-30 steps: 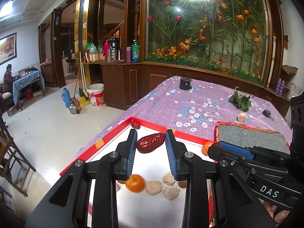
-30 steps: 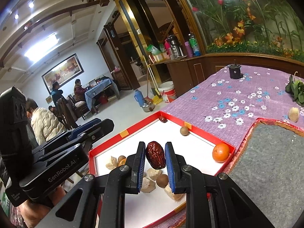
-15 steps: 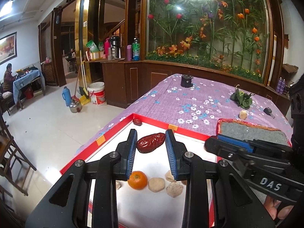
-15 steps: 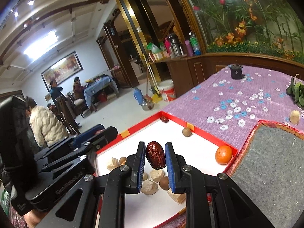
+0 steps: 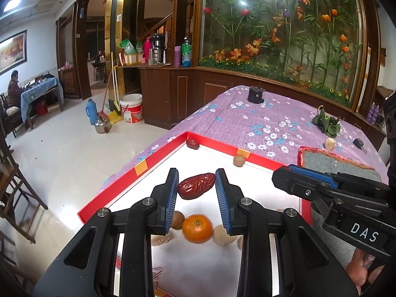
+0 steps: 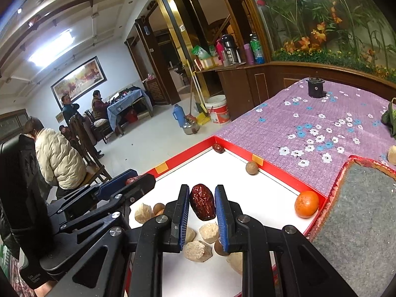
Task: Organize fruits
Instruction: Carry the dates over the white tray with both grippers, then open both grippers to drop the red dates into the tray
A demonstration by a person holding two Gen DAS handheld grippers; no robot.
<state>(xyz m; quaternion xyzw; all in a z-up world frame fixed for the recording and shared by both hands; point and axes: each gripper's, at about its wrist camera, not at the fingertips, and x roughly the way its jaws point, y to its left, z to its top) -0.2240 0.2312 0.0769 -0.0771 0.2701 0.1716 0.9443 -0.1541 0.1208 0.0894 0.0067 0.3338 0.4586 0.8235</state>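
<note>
My left gripper is shut on a red date, held crosswise above the white floor of the red-rimmed tray. My right gripper is shut on another red date, held upright over the same tray. Below the left gripper lie an orange, a brown round fruit and pale lumps. Another date sits in the tray's far corner, with a brown round fruit by the far rim. A second orange lies against the tray's right rim.
The tray rests on a purple flowered tablecloth. A grey felt mat with a red edge lies right of the tray. A black cup, green leaves and a pale lump sit farther back. The table's left edge drops to the floor.
Both grippers have risen and pulled back a little over the tray, each still holding its date. More of the tray's far rim shows now.
</note>
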